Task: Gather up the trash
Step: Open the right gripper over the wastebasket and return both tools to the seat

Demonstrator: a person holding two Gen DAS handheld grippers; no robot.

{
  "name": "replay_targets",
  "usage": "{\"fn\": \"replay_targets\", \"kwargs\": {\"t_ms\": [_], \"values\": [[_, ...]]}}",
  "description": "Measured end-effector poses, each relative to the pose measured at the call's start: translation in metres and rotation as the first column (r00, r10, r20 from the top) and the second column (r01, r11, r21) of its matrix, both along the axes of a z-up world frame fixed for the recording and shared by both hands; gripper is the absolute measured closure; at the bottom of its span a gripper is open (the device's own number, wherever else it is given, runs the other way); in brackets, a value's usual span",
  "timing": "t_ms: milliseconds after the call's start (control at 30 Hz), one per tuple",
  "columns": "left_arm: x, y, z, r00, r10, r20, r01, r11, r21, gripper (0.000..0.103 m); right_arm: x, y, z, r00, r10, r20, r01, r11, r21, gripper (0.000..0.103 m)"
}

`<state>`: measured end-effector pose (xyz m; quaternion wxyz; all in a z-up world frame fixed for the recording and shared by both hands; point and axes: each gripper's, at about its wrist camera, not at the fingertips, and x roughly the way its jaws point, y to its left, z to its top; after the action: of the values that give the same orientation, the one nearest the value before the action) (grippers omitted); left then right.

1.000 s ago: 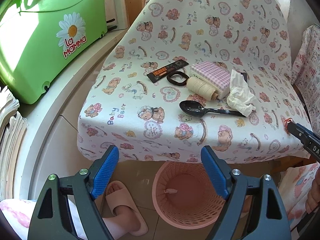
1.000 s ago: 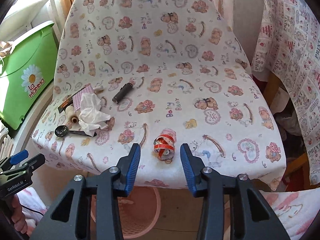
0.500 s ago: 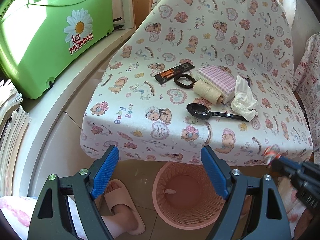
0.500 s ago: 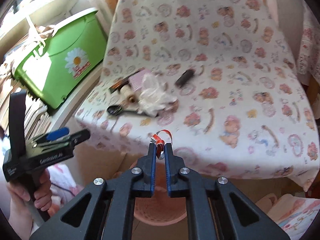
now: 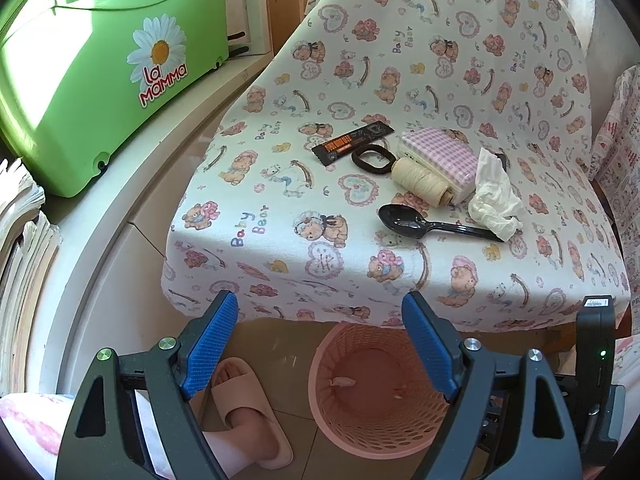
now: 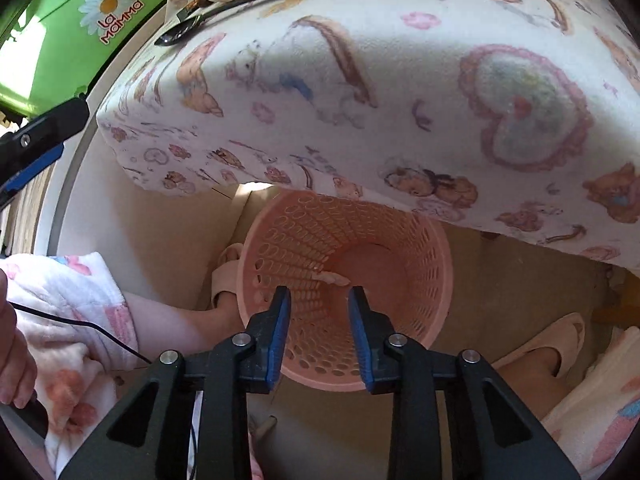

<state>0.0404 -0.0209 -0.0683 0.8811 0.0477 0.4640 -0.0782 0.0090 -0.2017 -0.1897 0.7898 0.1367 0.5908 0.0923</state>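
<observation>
The right gripper (image 6: 319, 300) fingers are opening with nothing between them, poised over the pink basket (image 6: 432, 280). The left gripper (image 5: 320, 328) fingers stand wide apart, empty. A crumpled tissue (image 5: 494, 196) lies on the cloth-covered seat (image 5: 280, 200).

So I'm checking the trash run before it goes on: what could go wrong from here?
The pink basket sits partly under the chair's edge, so drops from higher up could miss it. The crumpled tissue lies on the black spoon, so grabbing it may drag the spoon along.
</observation>
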Motion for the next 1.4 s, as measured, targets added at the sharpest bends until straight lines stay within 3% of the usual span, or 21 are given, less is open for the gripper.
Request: {"fn": "replay_targets", "kwargs": {"t_ms": [67, 133, 267, 367, 500, 667, 867, 1000, 1100, 1267, 1400], "values": [[0.001, 0.001, 0.0, 1.0, 0.004, -0.002, -0.004, 1.0, -0.008, 0.02, 0.0, -0.004, 0.004, 1.0, -0.002, 0.0, 0.002, 0.999, 0.044, 0.062], [0.001, 0.002, 0.001, 1.0, 0.006, 0.001, -0.006, 1.0, -0.01, 0.02, -0.003, -0.006, 0.013, 0.999, -0.012, 0.032, 0.012, 1.0, 0.026, 0.062], [-0.001, 0.003, 0.007, 1.0, 0.003, 0.027, -0.002, 1.0, -0.024, 0.02, -0.016, -0.005, 0.054, 0.979, 0.001, 0.205, 0.012, 0.998, -0.065, 0.061], [-0.002, 0.001, 0.013, 0.998, -0.011, 0.056, 0.013, 0.999, -0.038, 0.019, -0.027, -0.008, 0.088, 0.938, -0.008, 0.347, 0.053, 0.991, -0.121, 0.061], [0.006, 0.002, 0.01, 1.0, -0.003, 0.025, 0.005, 0.996, -0.092, 0.015, -0.037, -0.017, 0.12, 0.864, -0.051, 0.5, 0.187, 0.956, -0.226, 0.054], [0.012, -0.005, 0.009, 0.997, 0.004, 0.072, 0.002, 0.997, -0.073, 0.015, -0.027, -0.03, 0.126, 0.87, -0.073, 0.487, 0.188, 0.964, -0.19, 0.054], [0.023, -0.031, 0.01, 0.984, -0.088, 0.153, 0.094, 0.995, -0.03, 0.015, -0.012, -0.018, 0.13, 0.854, -0.015, 0.519, 0.164, 0.956, -0.242, 0.054], [0.035, -0.04, 0.006, 0.984, -0.112, 0.136, 0.118, 0.993, -0.031, 0.015, 0.007, -0.028, 0.139, 0.846, -0.034, 0.532, 0.185, 0.955, -0.234, 0.054], [0.044, -0.04, 0.01, 0.986, -0.106, 0.127, 0.116, 0.991, -0.074, 0.015, 0.022, -0.037, 0.142, 0.849, -0.07, 0.524, 0.202, 0.959, -0.2, 0.054], [0.054, -0.043, 0.012, 0.985, -0.097, 0.144, 0.103, 0.994, -0.036, 0.016, 0.037, -0.043, 0.135, 0.878, -0.079, 0.472, 0.176, 0.97, -0.166, 0.054], [0.063, -0.042, 0.01, 0.99, -0.092, 0.109, 0.104, 0.987, -0.119, 0.021, 0.039, -0.049, 0.128, 0.889, -0.125, 0.441, 0.204, 0.969, -0.136, 0.054]]}}
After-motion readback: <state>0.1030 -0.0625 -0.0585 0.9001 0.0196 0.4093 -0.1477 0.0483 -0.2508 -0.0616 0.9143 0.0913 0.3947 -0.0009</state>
